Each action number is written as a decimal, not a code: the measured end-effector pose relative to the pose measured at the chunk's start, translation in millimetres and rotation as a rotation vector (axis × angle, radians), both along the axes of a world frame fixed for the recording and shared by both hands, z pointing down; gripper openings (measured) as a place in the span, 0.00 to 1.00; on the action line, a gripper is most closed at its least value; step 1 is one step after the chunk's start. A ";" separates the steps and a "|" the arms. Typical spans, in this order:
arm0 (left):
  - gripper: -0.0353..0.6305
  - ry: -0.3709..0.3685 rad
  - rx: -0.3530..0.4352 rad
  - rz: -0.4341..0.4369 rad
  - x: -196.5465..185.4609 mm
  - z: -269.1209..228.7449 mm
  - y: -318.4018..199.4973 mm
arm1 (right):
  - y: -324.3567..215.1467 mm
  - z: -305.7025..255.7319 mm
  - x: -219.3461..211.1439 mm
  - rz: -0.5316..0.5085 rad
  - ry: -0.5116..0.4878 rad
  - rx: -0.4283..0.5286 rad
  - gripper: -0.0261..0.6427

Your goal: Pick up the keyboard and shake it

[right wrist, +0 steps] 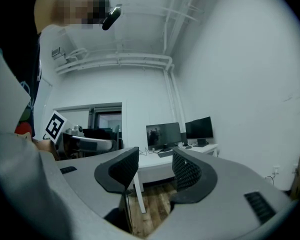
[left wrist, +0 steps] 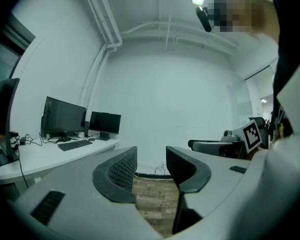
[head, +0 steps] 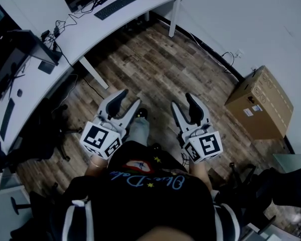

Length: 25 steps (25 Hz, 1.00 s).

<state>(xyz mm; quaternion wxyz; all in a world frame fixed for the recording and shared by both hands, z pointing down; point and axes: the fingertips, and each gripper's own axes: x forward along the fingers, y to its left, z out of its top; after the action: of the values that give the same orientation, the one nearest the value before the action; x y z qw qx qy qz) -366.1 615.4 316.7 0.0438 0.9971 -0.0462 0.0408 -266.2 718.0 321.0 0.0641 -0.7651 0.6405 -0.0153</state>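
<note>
The left gripper point(head: 128, 103) holds its ribbed black pads point(left wrist: 121, 169) partly apart, with only floor showing between them. The right gripper point(head: 184, 107) is likewise parted and empty. Both point level above the brown wood-plank floor point(head: 155, 69), near the person. The flat black keyboard point(head: 116, 6) lies on the long white desk point(head: 90, 31), far and to the left, well apart from both. This looks like the approach step; next, both grippers would need to reach the desk and close on the keyboard's two ends.

floor point(head: 155, 69): matt wood planks | desk point(head: 155, 1): smooth white top | box point(head: 258, 104): brown cardboard
</note>
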 end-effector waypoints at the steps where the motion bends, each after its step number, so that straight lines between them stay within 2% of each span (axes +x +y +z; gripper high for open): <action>1: 0.29 0.002 -0.002 0.001 1.8 0.6 -2.0 | -2.0 -0.2 1.6 -0.001 0.003 -0.001 0.31; 8: 0.29 0.045 -0.055 0.003 24.1 3.5 -33.1 | -28.9 -2.1 21.5 -0.012 0.033 -0.017 0.31; 12: 0.29 0.062 -0.051 -0.002 45.1 3.2 -63.0 | -56.4 -8.9 42.6 -0.013 0.052 -0.021 0.31; 25: 0.29 0.082 -0.071 -0.020 111.3 20.2 -193.0 | -181.4 -9.1 110.3 -0.041 0.077 -0.065 0.32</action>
<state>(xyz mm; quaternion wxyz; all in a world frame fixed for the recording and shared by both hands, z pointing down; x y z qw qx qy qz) -254.8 422.4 336.9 0.0812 0.9953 -0.0530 0.0008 -155.8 536.7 311.9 0.0145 -0.7534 0.6574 -0.0080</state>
